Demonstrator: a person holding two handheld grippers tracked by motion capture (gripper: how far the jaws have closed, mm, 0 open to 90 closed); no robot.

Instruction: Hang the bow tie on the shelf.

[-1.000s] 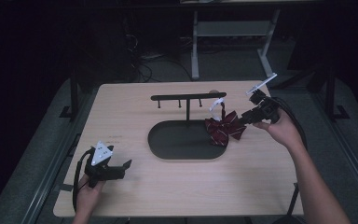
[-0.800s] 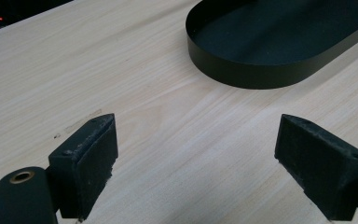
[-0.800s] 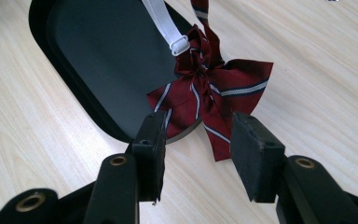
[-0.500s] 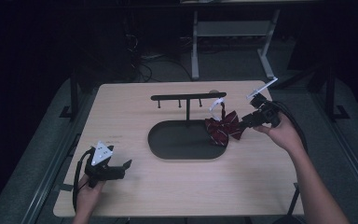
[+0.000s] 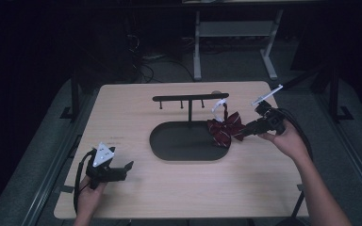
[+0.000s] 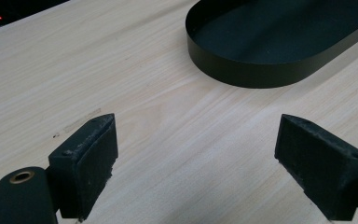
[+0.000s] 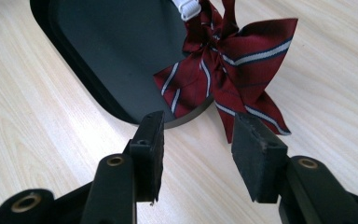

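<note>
Little changed since a second ago: right gripper (image 5: 246, 131) backed off slightly toward the right of the high view, bow (image 5: 225, 128) shifted a touch to the right with it, left gripper (image 5: 122, 168) unmoved at lower left. Bow: dark red with white stripes, draped at centre right of the high view over the right end of the oval black tray (image 5: 169, 153), part inside the tray, part out on the table (image 5: 264, 183). White clip (image 5: 216, 107) just above the bow, beneath the right end of the black T-shaped stand (image 5: 190, 99) rising from the tray. In the right gripper view, bow (image 7: 228, 60) at upper centre, lower tail hanging over the tray rim (image 7: 121, 109) onto the wood; right gripper (image 7: 196, 154) jaws parted with a moderate gap, pads just short of the tail, gripping nothing. White clip (image 7: 186, 8) at top edge. In the left gripper view, left gripper (image 6: 196, 168) jaws spread wide, nothing between, pale wood below; tray (image 6: 242, 74) at upper right, well apart. Hands at lower left and right of the high view, each wrapped round a gripper.
</note>
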